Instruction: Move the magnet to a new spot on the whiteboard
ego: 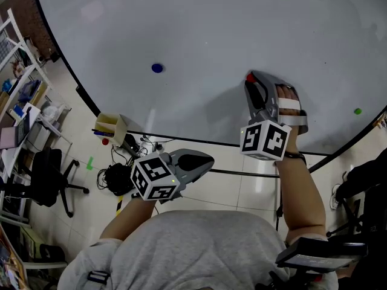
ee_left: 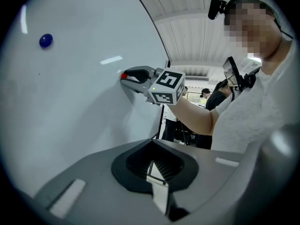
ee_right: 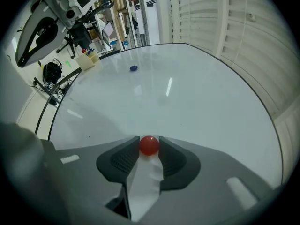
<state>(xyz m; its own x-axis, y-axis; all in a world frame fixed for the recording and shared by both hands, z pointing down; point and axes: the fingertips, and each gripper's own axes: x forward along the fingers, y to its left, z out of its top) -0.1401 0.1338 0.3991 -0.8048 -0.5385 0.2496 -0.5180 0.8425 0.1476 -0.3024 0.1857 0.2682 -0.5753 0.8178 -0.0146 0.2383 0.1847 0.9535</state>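
Observation:
A small red magnet (ee_right: 149, 145) sits against the whiteboard (ego: 199, 29) between the tips of my right gripper (ee_right: 149, 147), whose pads touch it on both sides. In the head view that gripper (ego: 251, 80) points at the board's lower right part, with the red magnet (ego: 250, 77) just showing at its tip. My left gripper (ego: 208, 161) hangs below the board's edge, away from it, jaws together and empty. A blue magnet (ego: 157, 68) sticks to the board further left.
A green magnet (ego: 357, 111) sits near the board's right edge. A yellow pen box (ego: 110, 125) hangs at the board's lower rim. Below are a cable bundle (ego: 115, 177), an office chair (ego: 51, 180) and shelves at the far left.

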